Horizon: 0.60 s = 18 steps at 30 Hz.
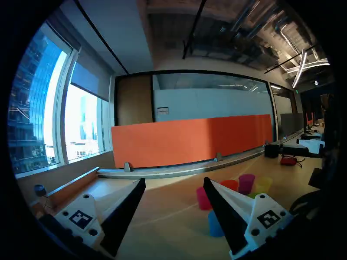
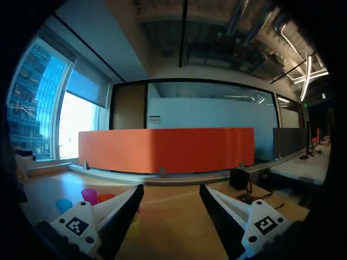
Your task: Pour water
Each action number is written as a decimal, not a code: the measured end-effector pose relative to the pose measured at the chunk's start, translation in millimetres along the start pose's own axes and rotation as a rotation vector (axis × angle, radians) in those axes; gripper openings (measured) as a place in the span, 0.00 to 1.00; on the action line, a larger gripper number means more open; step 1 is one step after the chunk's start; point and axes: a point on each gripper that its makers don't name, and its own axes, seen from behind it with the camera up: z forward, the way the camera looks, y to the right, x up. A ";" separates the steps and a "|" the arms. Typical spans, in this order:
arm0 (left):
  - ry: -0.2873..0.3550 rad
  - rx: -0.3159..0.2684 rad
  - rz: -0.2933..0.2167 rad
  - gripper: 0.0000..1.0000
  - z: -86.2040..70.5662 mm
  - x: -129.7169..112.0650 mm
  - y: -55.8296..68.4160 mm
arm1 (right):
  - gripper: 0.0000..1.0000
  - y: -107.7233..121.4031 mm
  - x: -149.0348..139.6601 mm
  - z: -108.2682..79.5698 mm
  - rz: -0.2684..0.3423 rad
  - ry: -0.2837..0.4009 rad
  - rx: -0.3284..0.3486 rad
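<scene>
The right gripper (image 2: 171, 187) holds its fingers (image 2: 123, 212) wide apart over the wooden worktop (image 2: 173, 229). Left of them stand a blue cup (image 2: 64, 204), a magenta cup (image 2: 90, 196) and an orange cup (image 2: 105, 197); an orange partition (image 2: 167, 149) runs behind.

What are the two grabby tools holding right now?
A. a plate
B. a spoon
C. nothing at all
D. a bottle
C: the left tool and the right tool both stand wide open, with their fingers pressing on nothing. The purple cup stands on the table, apart from them.
</scene>
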 end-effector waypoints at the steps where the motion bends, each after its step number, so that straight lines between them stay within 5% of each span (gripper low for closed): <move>1: 0.001 0.004 0.001 0.99 0.7 -0.6 0.0 | 0.99 0.8 -1.1 -0.7 0.004 0.000 -0.002; 18: 0.037 0.063 0.021 0.99 8.4 -9.2 -0.4 | 0.99 -0.6 -2.8 -3.9 0.041 -0.023 0.010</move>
